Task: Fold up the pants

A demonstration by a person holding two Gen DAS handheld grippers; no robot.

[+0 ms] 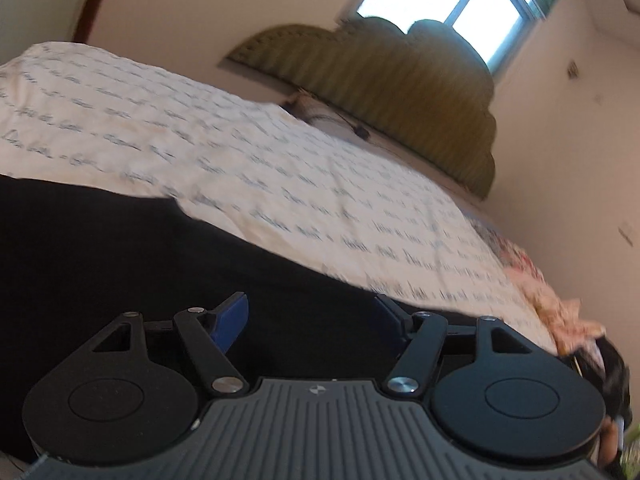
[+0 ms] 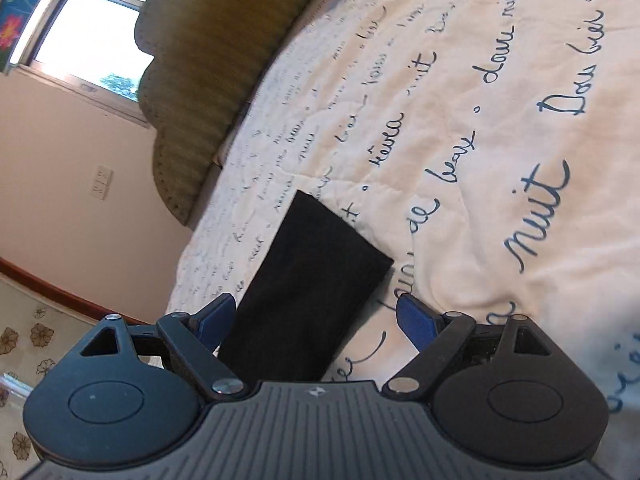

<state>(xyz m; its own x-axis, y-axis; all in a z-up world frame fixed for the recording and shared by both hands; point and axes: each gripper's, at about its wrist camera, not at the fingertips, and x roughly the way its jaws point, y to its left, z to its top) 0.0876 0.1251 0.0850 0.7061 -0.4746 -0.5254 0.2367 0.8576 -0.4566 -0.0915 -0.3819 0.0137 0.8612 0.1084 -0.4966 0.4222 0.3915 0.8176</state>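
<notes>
The black pants (image 2: 308,292) lie flat on the bed, on a cream bedspread (image 2: 500,128) printed with blue script. In the right wrist view one narrow section, probably a leg or an already doubled panel, runs forward from between the jaws to a squared end with two clean corners. In the left wrist view a broad dark expanse of the same pants (image 1: 132,256) fills the lower left, its edge curving across the bedspread (image 1: 248,152). The left gripper (image 1: 312,316) has its jaws apart, with nothing between them, low over the cloth; contact cannot be determined. The right gripper (image 2: 316,320) likewise has its jaws apart, straddling the near portion of the narrow section without clamping it. The fabric appears soft, limp and light; expect it to drape and sag when lifted and to drag on the quilted cover. Take hold at an edge or corner, pinching all layers together, since a grasp in mid-panel would probably bunch the cloth. A padded olive headboard (image 2: 200,80) stands beyond.
</notes>
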